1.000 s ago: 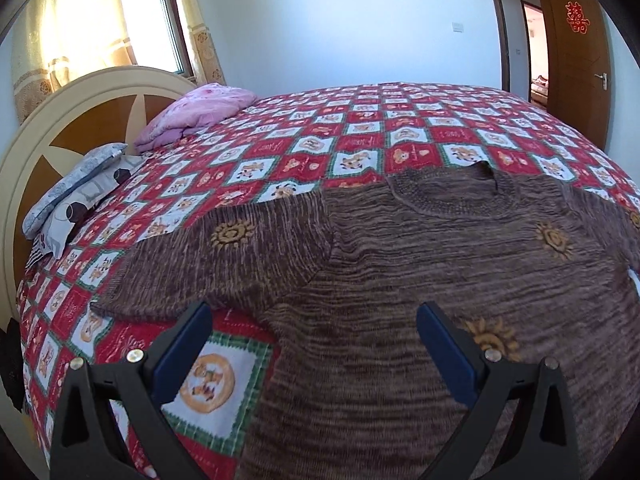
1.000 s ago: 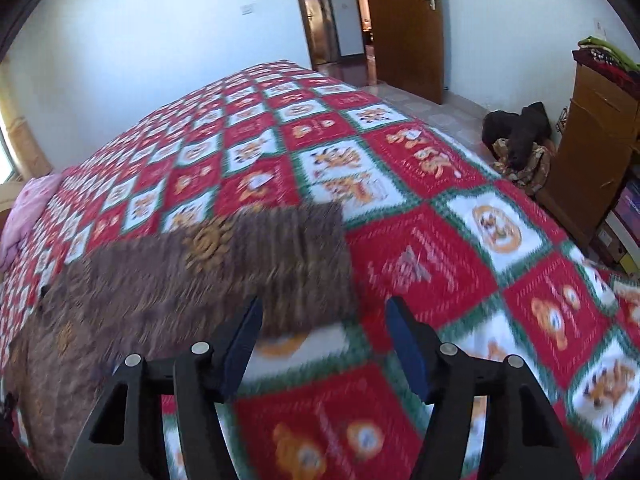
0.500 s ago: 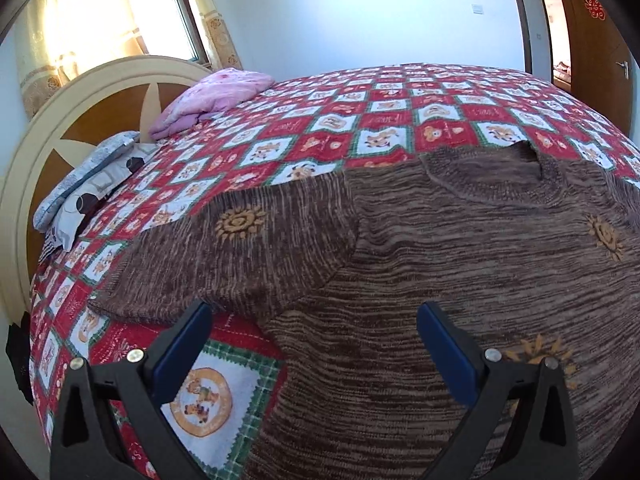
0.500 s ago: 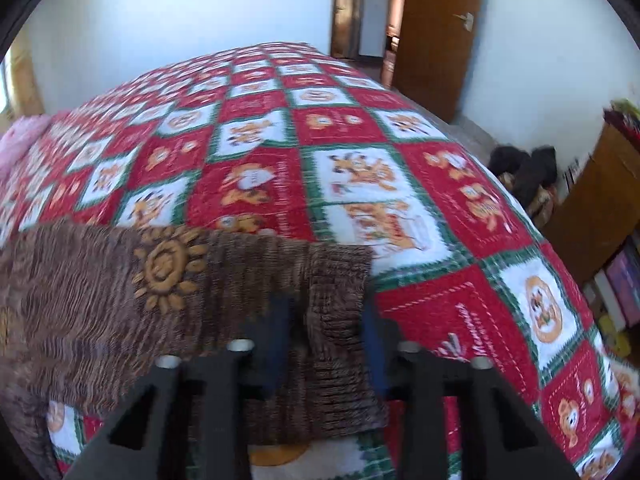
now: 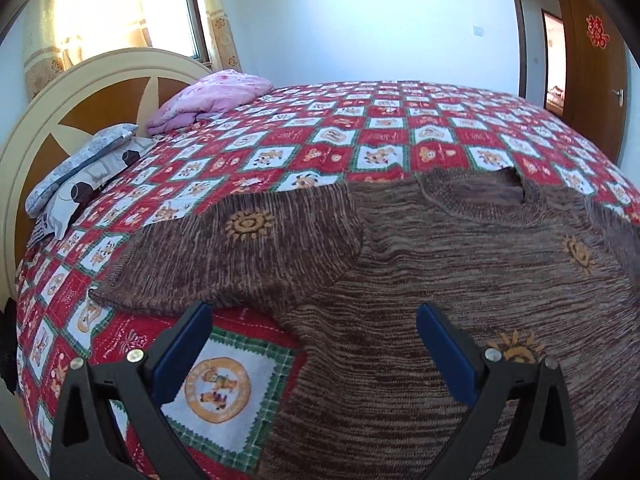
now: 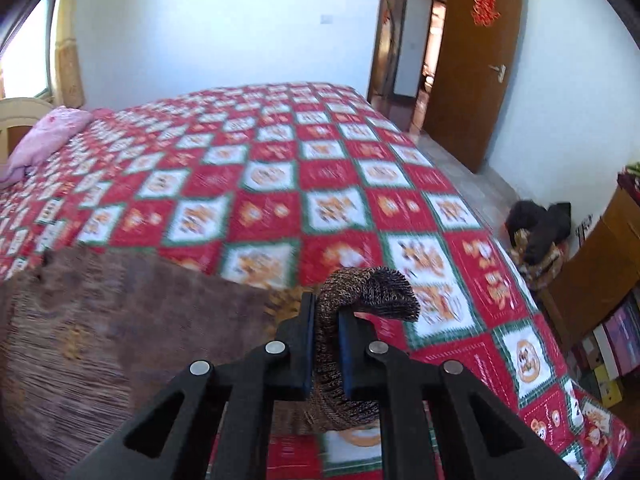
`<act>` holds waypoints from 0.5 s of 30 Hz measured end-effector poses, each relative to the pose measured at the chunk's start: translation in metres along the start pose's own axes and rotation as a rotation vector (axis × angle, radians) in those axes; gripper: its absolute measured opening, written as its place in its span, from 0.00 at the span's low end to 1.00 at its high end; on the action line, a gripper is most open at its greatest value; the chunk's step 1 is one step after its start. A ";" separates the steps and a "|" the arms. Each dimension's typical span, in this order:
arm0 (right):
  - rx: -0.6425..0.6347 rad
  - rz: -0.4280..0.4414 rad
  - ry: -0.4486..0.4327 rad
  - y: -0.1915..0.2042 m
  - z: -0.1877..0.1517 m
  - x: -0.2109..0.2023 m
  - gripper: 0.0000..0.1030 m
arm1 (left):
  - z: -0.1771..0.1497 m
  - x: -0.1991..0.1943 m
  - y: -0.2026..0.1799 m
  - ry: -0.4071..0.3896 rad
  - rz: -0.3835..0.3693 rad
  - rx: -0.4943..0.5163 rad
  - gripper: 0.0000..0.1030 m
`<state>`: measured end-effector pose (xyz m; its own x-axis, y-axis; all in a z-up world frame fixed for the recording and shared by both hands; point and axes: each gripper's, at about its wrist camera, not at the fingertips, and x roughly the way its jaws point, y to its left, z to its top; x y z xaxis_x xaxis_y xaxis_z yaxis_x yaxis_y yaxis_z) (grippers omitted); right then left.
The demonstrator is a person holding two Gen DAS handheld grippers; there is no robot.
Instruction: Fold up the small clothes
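A brown knit sweater (image 5: 460,272) with orange sun motifs lies spread flat on the red checked bed cover (image 5: 360,136), neck away from me. Its left sleeve (image 5: 240,256) lies out to the left. My left gripper (image 5: 312,320) is open and empty, hovering over the sweater's lower left side near the armpit. My right gripper (image 6: 326,320) is shut on the cuff of the right sleeve (image 6: 364,284), which is lifted off the bed and curls over the fingertips. The sweater body (image 6: 120,320) lies to its left, blurred.
A cream and wood headboard (image 5: 80,92), grey patterned pillows (image 5: 80,176) and a pink folded quilt (image 5: 212,100) are at the bed's left end. An open wooden door (image 6: 476,68), a dark bundle on the floor (image 6: 536,236) and a wooden cabinet (image 6: 596,272) are to the right.
My right gripper closed on the right sleeve cuff and lifted it off the bed. My left gripper stayed open and shifted only slightly.
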<state>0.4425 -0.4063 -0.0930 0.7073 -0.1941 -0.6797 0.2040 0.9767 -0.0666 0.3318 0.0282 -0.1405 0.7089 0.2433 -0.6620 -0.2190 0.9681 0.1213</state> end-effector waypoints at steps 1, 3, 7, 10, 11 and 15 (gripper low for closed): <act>-0.001 0.018 -0.003 0.009 0.004 -0.004 0.10 | 0.000 -0.001 0.001 -0.001 -0.004 -0.003 1.00; -0.010 0.056 -0.010 0.028 0.012 -0.015 0.10 | -0.002 -0.003 0.004 -0.002 -0.016 -0.010 1.00; -0.058 0.114 -0.034 0.074 0.025 -0.033 0.09 | -0.006 -0.006 0.013 -0.003 -0.043 -0.028 1.00; -0.096 0.171 -0.037 0.116 0.030 -0.042 0.09 | -0.008 -0.009 0.018 -0.014 -0.046 -0.030 1.00; -0.109 0.184 -0.034 0.127 0.030 -0.044 0.09 | -0.008 -0.010 0.021 -0.018 -0.045 -0.030 1.00; -0.170 0.235 -0.022 0.186 0.020 -0.038 0.09 | -0.010 -0.013 0.032 -0.031 -0.045 -0.046 1.00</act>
<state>0.4671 -0.2189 -0.0651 0.7369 0.0395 -0.6748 -0.0821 0.9961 -0.0314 0.3090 0.0551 -0.1358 0.7389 0.2020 -0.6429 -0.2168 0.9746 0.0571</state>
